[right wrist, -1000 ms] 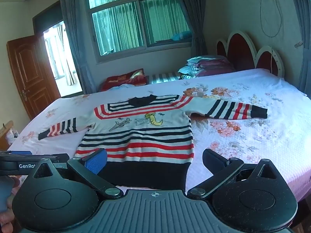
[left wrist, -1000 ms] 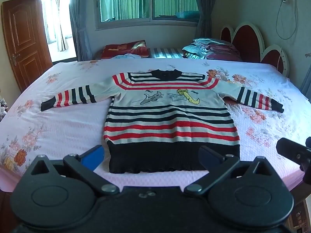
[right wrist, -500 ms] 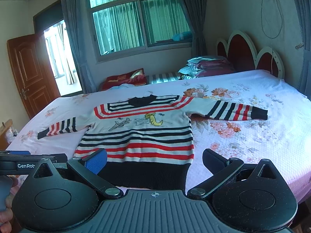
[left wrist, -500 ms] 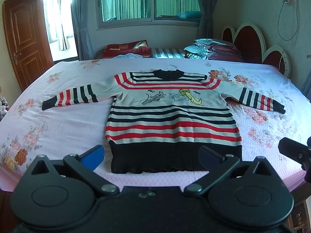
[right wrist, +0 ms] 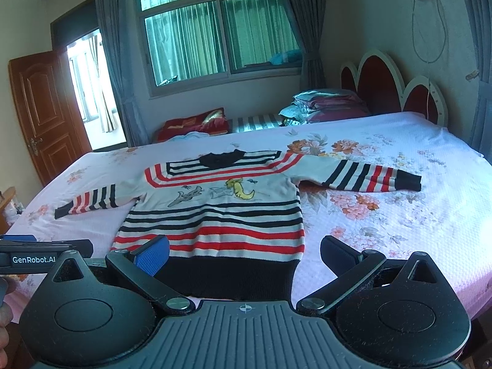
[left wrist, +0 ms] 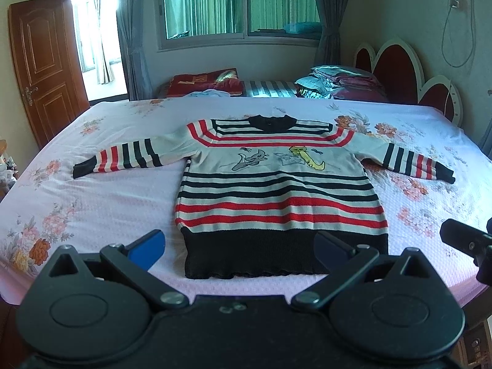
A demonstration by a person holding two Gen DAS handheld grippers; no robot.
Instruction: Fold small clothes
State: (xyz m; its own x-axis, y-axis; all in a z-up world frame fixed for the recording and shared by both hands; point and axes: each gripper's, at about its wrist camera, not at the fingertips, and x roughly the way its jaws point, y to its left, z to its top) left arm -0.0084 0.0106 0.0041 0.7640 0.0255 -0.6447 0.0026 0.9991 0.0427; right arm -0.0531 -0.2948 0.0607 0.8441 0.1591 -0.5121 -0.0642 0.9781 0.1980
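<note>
Left wrist view, sweater: the striped sweater (left wrist: 279,196) lies face up and flat on the bed (left wrist: 92,196), collar toward the far side, black hem nearest, both sleeves stretched out sideways.
Left wrist view, left gripper: the left gripper (left wrist: 238,246) hangs just short of the hem, fingers spread wide, nothing between them, not touching the cloth.
Left wrist view, other tool: a dark bit of the right gripper (left wrist: 464,241) pokes in at the right edge, off the sweater.
Left wrist view, advice: to my eye nothing is folded yet, so a sleeve comes first. The left sleeve cuff (left wrist: 83,169) is well apart from this gripper; I'd reach for the cuff, pinch only the sleeve's own layers, and keep the bedsheet out of the bite.

Right wrist view, sweater: same garment (right wrist: 215,215), seen from its right, the right sleeve (right wrist: 363,173) running out over the flowered sheet.
Right wrist view, right gripper: the right gripper (right wrist: 244,255) hovers over the hem's right corner, fingers apart, empty.
Right wrist view, advice: lift the cuff only a little and lay the sleeve straight across the chest, so the body does not drag or wrinkle. Knit this thick looks floppy and may slide if pinched shallow.
Right wrist view, background: folded bedding (right wrist: 326,104) sits far back, out of the way.
</note>
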